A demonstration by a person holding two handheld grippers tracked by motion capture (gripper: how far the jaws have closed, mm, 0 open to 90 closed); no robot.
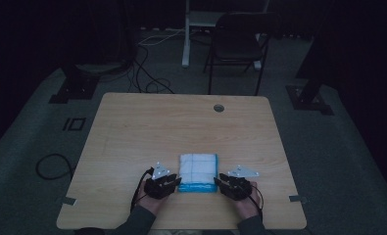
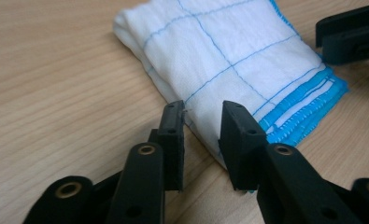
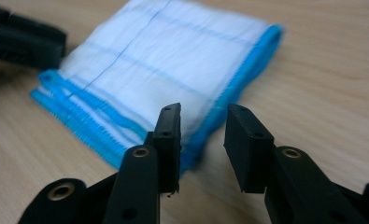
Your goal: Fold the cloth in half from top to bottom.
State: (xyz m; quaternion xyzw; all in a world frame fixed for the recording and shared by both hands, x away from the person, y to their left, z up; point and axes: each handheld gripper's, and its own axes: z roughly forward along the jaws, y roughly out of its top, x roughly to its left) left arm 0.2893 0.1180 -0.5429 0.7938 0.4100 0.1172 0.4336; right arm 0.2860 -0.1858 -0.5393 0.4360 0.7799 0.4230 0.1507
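Observation:
A folded white cloth [image 1: 197, 171] with thin blue grid lines and a bright blue hem lies flat near the table's front edge. My left gripper [image 1: 175, 183] sits at the cloth's near left corner, and in the left gripper view it [image 2: 202, 122] is open with the cloth's folded left edge [image 2: 229, 60] just ahead of the gap. My right gripper [image 1: 218, 183] sits at the near right corner; in the right gripper view it [image 3: 202, 126] stands open over the cloth's blue hem [image 3: 173, 65]. Neither holds anything.
The wooden table [image 1: 181, 122] has a round cable hole [image 1: 218, 107] near its far edge. Beyond it on the dark floor stand a black chair [image 1: 237, 44], a white post [image 1: 185, 34] and loose cables [image 1: 147, 73].

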